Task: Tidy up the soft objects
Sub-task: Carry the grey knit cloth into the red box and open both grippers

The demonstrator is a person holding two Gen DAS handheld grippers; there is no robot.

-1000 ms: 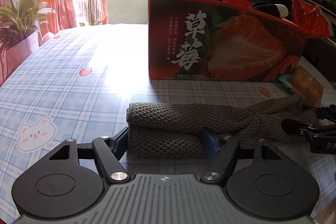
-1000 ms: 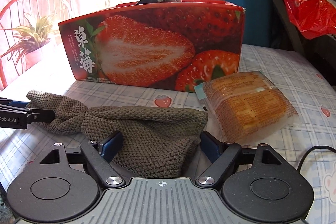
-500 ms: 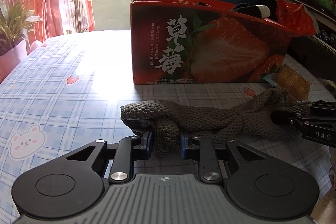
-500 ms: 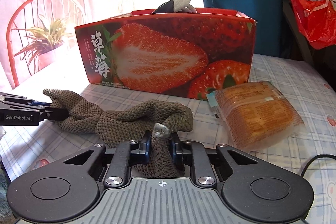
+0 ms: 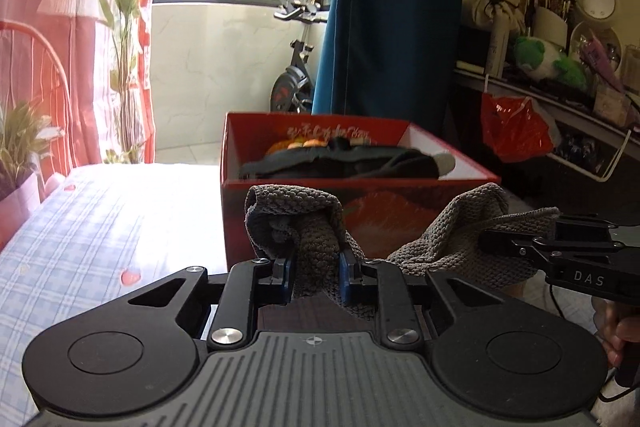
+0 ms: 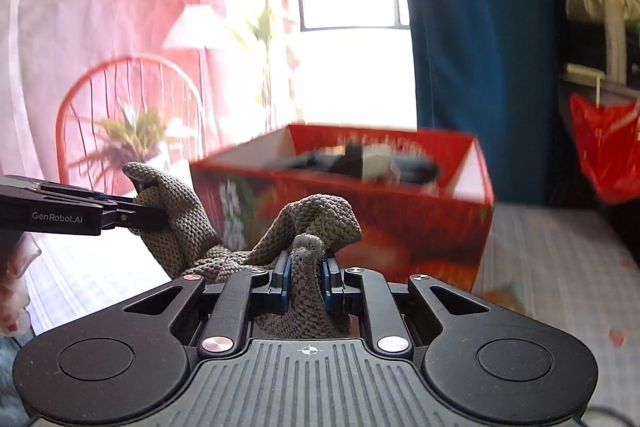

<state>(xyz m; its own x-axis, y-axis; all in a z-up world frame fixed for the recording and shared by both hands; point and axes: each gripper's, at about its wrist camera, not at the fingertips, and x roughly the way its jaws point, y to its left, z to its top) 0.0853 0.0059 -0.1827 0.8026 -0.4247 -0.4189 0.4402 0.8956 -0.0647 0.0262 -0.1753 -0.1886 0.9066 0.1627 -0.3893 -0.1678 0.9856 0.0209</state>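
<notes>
A: Why is the grey knitted cloth (image 5: 316,223) held at both ends?

B: It is floppy. One end is pinched in the left gripper (image 5: 314,277), the other is squeezed in the right gripper (image 6: 305,281), so it hangs between them, off the table.

A: Where is it likely to be taken?

B: Probably into the red box (image 5: 424,143) just behind it, where dark soft things (image 5: 340,163) are already kept.

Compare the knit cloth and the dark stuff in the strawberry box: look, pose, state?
The knit cloth is grey-brown and coarse-knit; the dark items look black and smooth. The cloth hangs in the air in front of the red box, pinched at one end by the left tool and at the other by the right tool; the dark items lie inside the box, untouched. The cloth sags bunched between the two grips; the dark items lie flat. Both look soft.
</notes>
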